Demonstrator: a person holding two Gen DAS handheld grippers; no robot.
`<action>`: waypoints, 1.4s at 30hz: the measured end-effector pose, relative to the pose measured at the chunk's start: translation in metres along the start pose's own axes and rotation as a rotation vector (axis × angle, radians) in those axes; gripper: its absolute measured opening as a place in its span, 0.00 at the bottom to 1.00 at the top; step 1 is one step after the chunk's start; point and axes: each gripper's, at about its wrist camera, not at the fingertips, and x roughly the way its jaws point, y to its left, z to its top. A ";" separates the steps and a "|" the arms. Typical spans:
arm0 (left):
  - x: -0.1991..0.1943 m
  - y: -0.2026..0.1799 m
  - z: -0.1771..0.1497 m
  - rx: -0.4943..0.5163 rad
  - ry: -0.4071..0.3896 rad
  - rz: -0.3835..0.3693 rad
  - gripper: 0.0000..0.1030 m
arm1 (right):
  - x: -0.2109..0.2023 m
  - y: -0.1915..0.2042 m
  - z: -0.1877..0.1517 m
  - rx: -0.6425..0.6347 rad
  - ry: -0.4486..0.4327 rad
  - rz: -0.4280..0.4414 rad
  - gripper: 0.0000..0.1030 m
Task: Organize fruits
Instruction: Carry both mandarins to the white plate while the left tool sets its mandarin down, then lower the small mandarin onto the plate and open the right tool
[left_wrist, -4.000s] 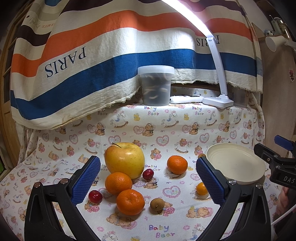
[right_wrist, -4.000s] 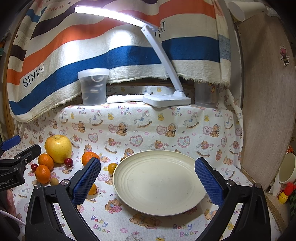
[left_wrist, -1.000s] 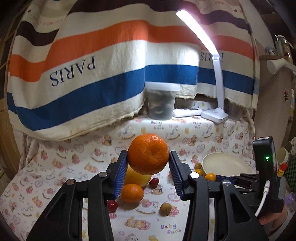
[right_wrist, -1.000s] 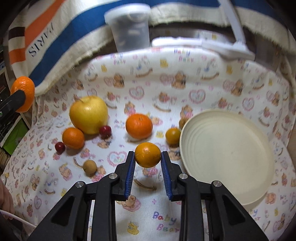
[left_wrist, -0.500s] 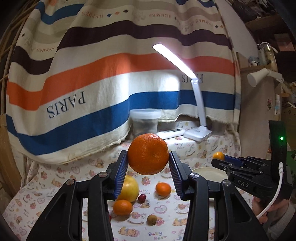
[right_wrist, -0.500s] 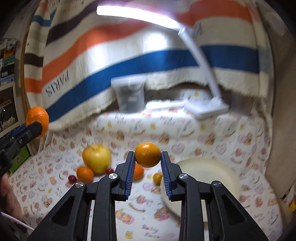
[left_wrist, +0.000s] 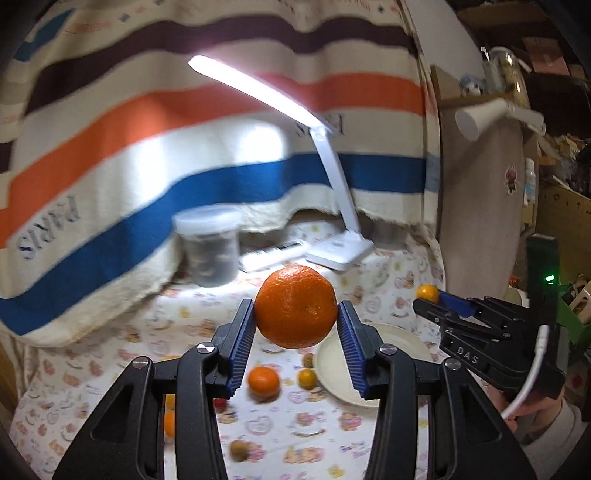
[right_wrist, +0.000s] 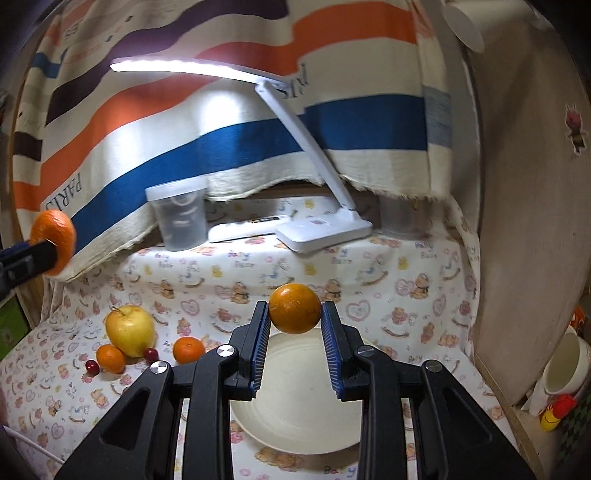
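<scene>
My left gripper (left_wrist: 295, 314) is shut on a large mandarin (left_wrist: 295, 306), held high above the bear-print cloth. My right gripper (right_wrist: 294, 314) is shut on a small orange (right_wrist: 294, 308) and hangs over the cream plate (right_wrist: 295, 424). The right gripper (left_wrist: 428, 301) with its small orange (left_wrist: 427, 293) also shows at the right of the left wrist view, above the plate (left_wrist: 332, 369). On the cloth lie a yellow apple (right_wrist: 130, 330), two mandarins (right_wrist: 188, 349) (right_wrist: 110, 358), two cherries (right_wrist: 150, 353) (right_wrist: 92, 366), a tiny orange fruit (left_wrist: 307, 378) and a brown kiwi-like fruit (left_wrist: 239, 449).
A lit white desk lamp (right_wrist: 321, 230) and a lidded plastic tub (right_wrist: 181, 218) stand at the back under a striped hanging cloth (right_wrist: 240, 140). A wooden panel (right_wrist: 524, 221) closes the right side, with a white cup (right_wrist: 565, 365) beside it. A hand (left_wrist: 532, 413) holds the right gripper.
Both grippers have risen with their fruit and tilted up from the table. The left has swung right toward the plate; the right now hangs over the plate.
</scene>
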 end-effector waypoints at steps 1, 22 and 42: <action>0.010 -0.004 0.000 -0.009 0.022 -0.013 0.43 | 0.000 -0.004 0.000 0.008 0.001 -0.001 0.29; 0.171 -0.061 -0.083 -0.075 0.482 -0.193 0.43 | 0.069 -0.049 -0.032 0.088 0.339 -0.076 0.29; 0.160 -0.056 -0.083 -0.044 0.411 -0.169 0.44 | 0.095 -0.044 -0.054 0.078 0.460 -0.073 0.29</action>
